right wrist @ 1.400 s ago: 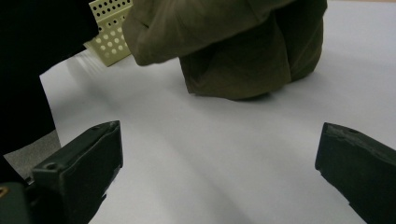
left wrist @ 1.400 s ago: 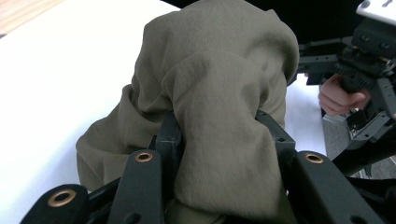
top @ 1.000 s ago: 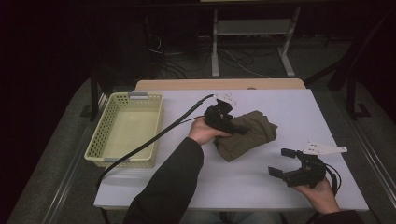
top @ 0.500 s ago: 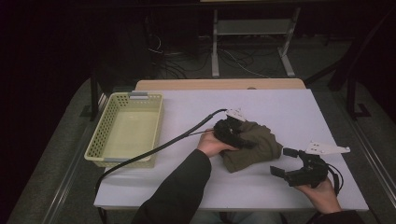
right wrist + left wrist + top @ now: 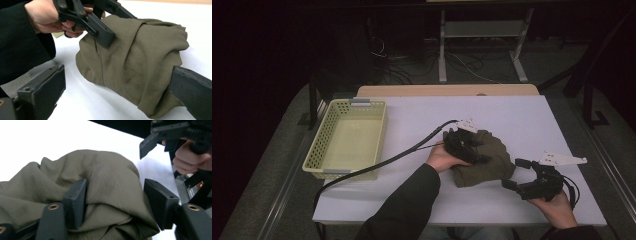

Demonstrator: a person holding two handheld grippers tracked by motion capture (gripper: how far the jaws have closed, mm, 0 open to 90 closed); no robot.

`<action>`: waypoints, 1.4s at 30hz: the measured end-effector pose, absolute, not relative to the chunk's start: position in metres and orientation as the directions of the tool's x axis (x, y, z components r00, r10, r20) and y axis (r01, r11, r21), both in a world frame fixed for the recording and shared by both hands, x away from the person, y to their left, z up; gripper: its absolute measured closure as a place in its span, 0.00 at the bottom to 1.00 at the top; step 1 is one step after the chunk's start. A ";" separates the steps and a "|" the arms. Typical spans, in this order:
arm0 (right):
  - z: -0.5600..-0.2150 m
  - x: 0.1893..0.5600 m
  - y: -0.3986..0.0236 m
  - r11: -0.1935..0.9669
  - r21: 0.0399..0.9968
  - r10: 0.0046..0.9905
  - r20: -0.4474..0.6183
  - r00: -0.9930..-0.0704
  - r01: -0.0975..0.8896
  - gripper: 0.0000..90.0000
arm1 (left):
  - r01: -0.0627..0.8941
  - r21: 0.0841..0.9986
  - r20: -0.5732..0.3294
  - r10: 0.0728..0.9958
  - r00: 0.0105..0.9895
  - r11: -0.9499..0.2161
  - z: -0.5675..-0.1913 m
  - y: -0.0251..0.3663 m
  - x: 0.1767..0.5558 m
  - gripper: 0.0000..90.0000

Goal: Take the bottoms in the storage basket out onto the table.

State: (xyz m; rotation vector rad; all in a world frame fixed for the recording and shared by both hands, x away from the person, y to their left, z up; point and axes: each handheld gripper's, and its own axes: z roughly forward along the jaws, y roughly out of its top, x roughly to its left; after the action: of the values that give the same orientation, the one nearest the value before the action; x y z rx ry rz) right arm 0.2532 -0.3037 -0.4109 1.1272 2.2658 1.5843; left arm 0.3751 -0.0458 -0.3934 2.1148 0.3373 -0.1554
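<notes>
White tabletop in a dark room: at lower right of the high view, the right gripper (image 5: 517,175) waits with jaws wide apart, nothing between them, aimed at the crumpled olive-green cloth (image 5: 488,161) lying just right of centre. The left gripper (image 5: 472,150) sits on the cloth's top; its jaws have just been opening and now straddle a fold without pinching it. Judged step: setting a grip on the fabric; next, close on the fold and lift. Farther left stands the pale yellow plastic basket (image 5: 321,148), empty. The left gripper view alone shows the pads (image 5: 75,200) clear of the fabric.
</notes>
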 end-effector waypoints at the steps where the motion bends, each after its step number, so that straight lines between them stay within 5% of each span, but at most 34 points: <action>1: -0.411 0.253 -0.304 0.157 0.859 0.652 0.280 -0.705 0.487 0.00 | 0.299 0.809 -0.240 0.180 0.954 -0.506 -0.392 -0.045 0.375 0.35; 18: -0.411 0.253 -0.303 0.160 0.859 0.651 0.279 -0.706 0.487 0.00 | 0.345 0.775 -0.245 0.252 0.936 -0.530 -0.373 -0.028 0.369 0.00; 42: -0.411 0.252 -0.303 0.161 0.852 0.651 0.288 -0.702 0.498 0.00 | 0.376 0.799 -0.223 0.349 0.910 -0.469 -0.357 0.034 0.353 0.00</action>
State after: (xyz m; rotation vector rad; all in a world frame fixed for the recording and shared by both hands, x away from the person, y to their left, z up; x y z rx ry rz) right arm 0.2523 -0.3026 -0.4112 1.1383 2.2777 1.5780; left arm 0.3532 0.0336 -0.3572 2.0997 0.5186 -0.0348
